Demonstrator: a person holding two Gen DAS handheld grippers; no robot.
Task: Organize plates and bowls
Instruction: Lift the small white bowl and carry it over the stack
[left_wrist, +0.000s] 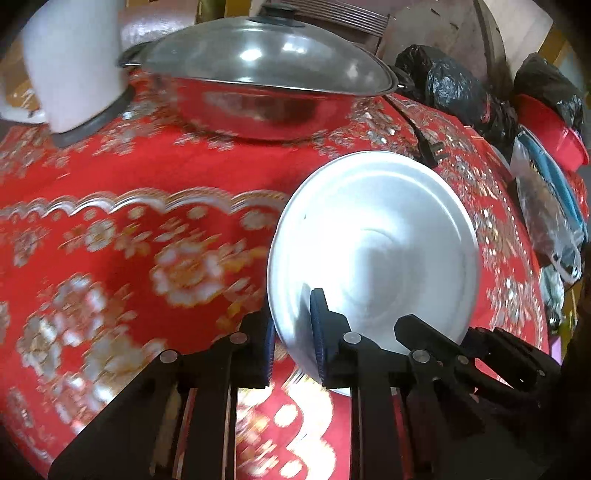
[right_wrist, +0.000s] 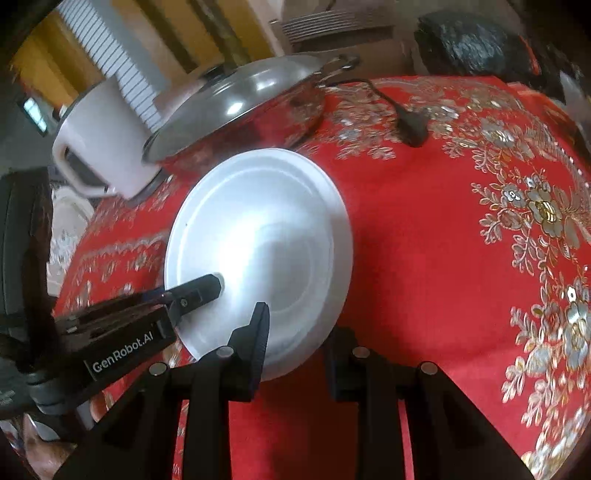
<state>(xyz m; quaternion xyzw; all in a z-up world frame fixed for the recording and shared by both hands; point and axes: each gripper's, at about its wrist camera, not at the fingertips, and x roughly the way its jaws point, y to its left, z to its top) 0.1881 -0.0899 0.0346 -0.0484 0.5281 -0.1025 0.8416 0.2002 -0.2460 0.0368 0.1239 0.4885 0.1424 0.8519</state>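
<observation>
Red floral cloth (left_wrist: 122, 173) covers the table. Plate (left_wrist: 373, 240), metal, sits tilted at lower centre in both views, off the cloth. Your left gripper (left_wrist: 295, 328) pinches its near rim; your right gripper (right_wrist: 295, 347) clamps the opposite rim. Keep both pinches firm and level the plate before you set it down. Lidded wok (left_wrist: 266, 77) and white pot (left_wrist: 70, 62) crowd the upper left; a plug (left_wrist: 432, 151) lies just beyond the plate.

Motion blurs the tablecloth (left_wrist: 110, 258) flowers; the white pot (left_wrist: 70, 62) is cut off at the frame's top edge.
</observation>
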